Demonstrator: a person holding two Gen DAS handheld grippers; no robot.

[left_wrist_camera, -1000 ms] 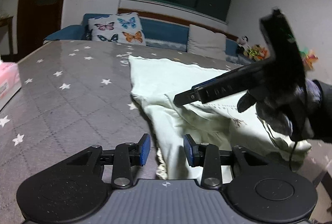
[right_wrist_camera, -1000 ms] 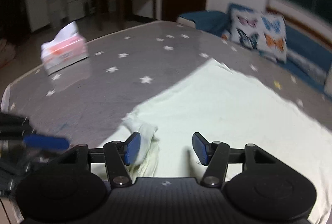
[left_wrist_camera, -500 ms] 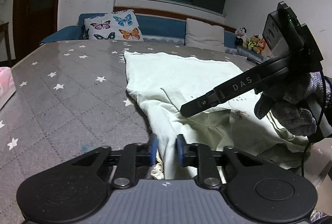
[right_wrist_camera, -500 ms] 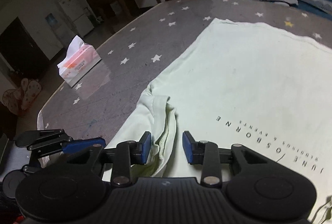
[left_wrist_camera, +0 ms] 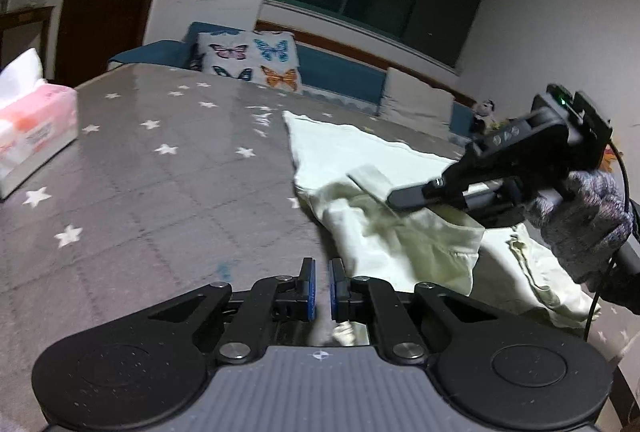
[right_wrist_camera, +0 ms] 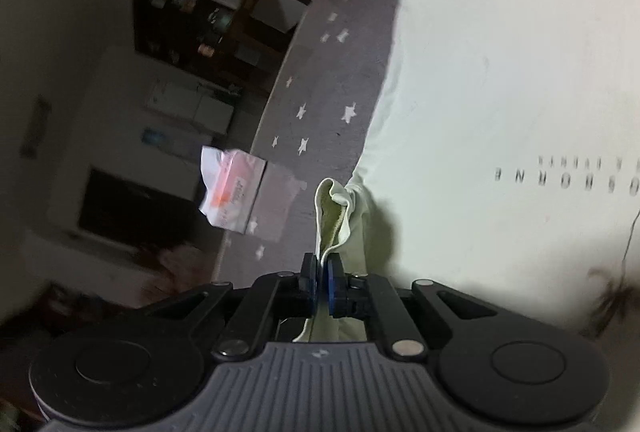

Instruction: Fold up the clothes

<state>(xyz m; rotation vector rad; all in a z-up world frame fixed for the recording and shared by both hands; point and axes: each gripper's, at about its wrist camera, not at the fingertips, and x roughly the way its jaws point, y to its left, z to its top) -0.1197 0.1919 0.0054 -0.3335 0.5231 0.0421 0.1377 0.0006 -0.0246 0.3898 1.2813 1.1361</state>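
The right gripper (right_wrist_camera: 321, 274) has its fingers (right_wrist_camera: 308, 272) pressed together on a bunched fold of the pale green shirt (right_wrist_camera: 500, 80); the cloth rises between the blue pads and curls over just ahead of them. From the left wrist view this same gripper (left_wrist_camera: 404, 198) is tilted down over the shirt, held in a gloved hand (left_wrist_camera: 584, 216), with a flap of fabric lifted beneath it.

The left gripper (left_wrist_camera: 321, 288) has its fingers (left_wrist_camera: 307, 286) drawn to a narrow slit. A scrap of pale cloth shows low behind the pads, so they seem to pinch the shirt's near edge, though the bite itself is hidden and I cannot be sure.

The shirt lies spread on the table (left_wrist_camera: 160, 192), a grey top with white stars, towards its right side and running back to the far edge; its near-left part is rumpled and raised where the grippers work, and the printed lettering (right_wrist_camera: 560, 178) faces up. A tissue box (left_wrist_camera: 32, 136) stands at the left edge, well apart.

As I judge it, a fold of the near-left part, sleeve or side, is in hand. The next move calls for both grips staying firm and travelling together across the shirt's body, keeping the lifted edge taut so it lands flat, not bunched.
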